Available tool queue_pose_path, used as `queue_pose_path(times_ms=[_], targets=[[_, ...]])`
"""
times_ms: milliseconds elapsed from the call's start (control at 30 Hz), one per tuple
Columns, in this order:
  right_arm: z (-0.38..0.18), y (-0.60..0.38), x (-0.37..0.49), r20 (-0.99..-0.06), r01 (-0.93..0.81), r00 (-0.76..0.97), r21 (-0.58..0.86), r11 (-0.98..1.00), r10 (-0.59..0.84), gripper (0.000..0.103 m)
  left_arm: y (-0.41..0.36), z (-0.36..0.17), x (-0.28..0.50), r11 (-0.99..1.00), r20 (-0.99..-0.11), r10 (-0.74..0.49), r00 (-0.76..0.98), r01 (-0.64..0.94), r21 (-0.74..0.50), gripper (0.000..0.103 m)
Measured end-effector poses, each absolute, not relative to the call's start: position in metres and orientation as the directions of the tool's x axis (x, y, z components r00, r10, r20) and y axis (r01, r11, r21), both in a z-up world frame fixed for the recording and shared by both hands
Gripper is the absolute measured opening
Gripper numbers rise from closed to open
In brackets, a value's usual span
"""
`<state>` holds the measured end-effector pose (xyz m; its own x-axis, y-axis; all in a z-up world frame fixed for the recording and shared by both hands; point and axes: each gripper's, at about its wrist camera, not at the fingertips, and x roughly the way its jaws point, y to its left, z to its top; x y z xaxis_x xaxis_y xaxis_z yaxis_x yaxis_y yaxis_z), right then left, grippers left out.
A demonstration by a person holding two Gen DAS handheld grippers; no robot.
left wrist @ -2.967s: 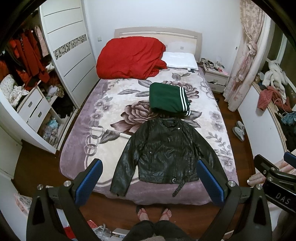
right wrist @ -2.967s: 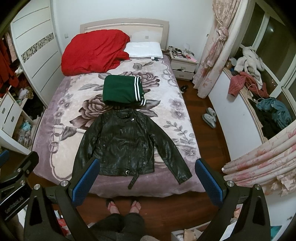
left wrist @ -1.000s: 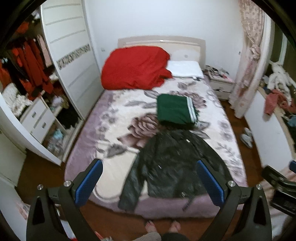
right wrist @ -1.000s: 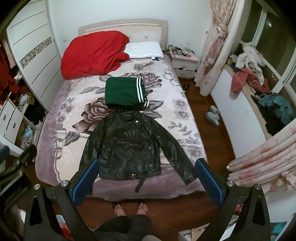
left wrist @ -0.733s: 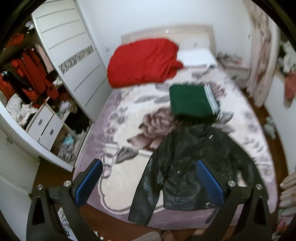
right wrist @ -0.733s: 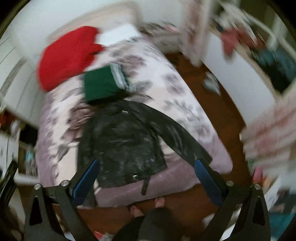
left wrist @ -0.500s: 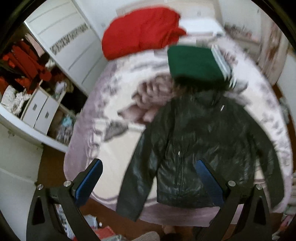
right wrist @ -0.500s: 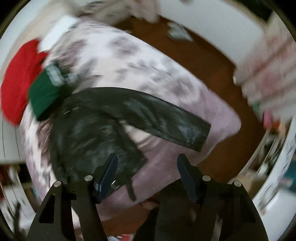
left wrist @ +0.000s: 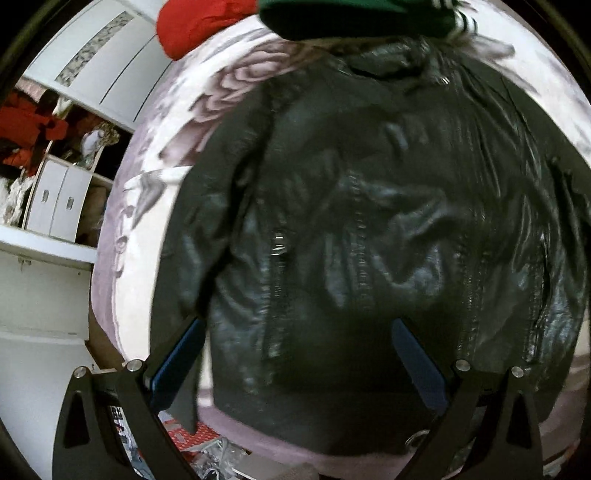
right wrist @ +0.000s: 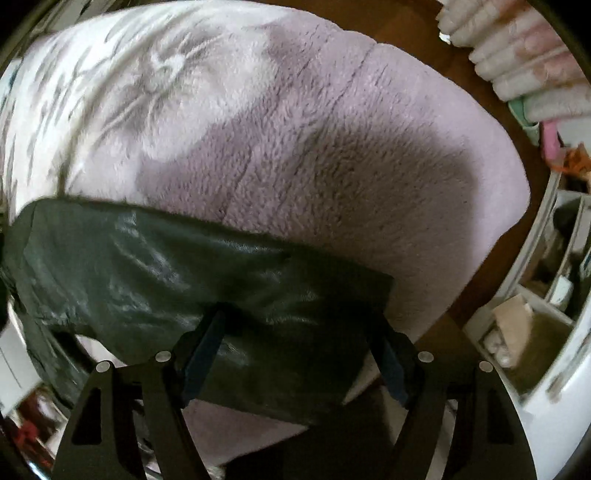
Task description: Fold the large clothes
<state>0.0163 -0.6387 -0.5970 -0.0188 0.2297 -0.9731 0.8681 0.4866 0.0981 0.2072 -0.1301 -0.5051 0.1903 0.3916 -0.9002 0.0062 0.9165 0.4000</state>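
Observation:
A black leather jacket [left wrist: 369, 221] lies spread face up on the bed's floral purple blanket [left wrist: 147, 206]. My left gripper [left wrist: 299, 354] is open and hovers close above the jacket's lower left part, near the hem and left sleeve. In the right wrist view the jacket's right sleeve [right wrist: 184, 273] lies across the blanket [right wrist: 332, 147]. My right gripper [right wrist: 299, 347] is open, its blue pads [right wrist: 203, 350] straddling the sleeve's cuff end close above it. Whether the pads touch the sleeve is unclear.
A folded green garment with white stripes [left wrist: 351, 14] lies just beyond the jacket's collar. A red quilt [left wrist: 195, 22] sits further back. An open wardrobe with drawers [left wrist: 55, 199] stands left of the bed. Wooden floor [right wrist: 480, 295] and shelves [right wrist: 535, 314] lie right of the bed's corner.
Both grippers have dropped from a high view of the whole bed to just above the jacket. The left went to the lower left body, the right to the right sleeve cuff, narrowing somewhat.

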Motion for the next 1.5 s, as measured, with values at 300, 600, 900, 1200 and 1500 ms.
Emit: queue_pose_path(times_ms=[300,600,900,1200,1500], targets=[[-0.522,-0.681,0.016,-0.997,0.814,0.083,0.072,0.576,0.007,0.008,-0.180,-0.521,0.216,0.915,-0.910,0.352,0.221,0.124,0.384,0.103],[-0.542,-0.721,0.044,-0.980,0.869,0.180,0.201,0.452,0.090,0.053,-0.183,-0.561,0.228,0.933,-0.928,0.338,0.157,0.073,0.352,0.103],[-0.631,-0.663,-0.033,-0.691,0.734,0.668,0.673,-0.093,0.275,0.057,-0.173,-0.589,0.223,0.962,-0.949,0.258,0.179,0.039,0.269,0.103],[-0.668,-0.657,0.023,-0.574,0.557,0.819,0.798,-0.230,-0.008,0.005,-0.158,-0.591,0.223,0.988,-0.979,0.152,0.134,-0.013,0.152,0.103],[-0.536,-0.665,0.068,-0.627,0.626,0.779,0.776,0.081,-0.014,0.005,-0.117,-0.560,0.226,0.979,-0.976,0.137,0.169,-0.174,0.108,0.103]])
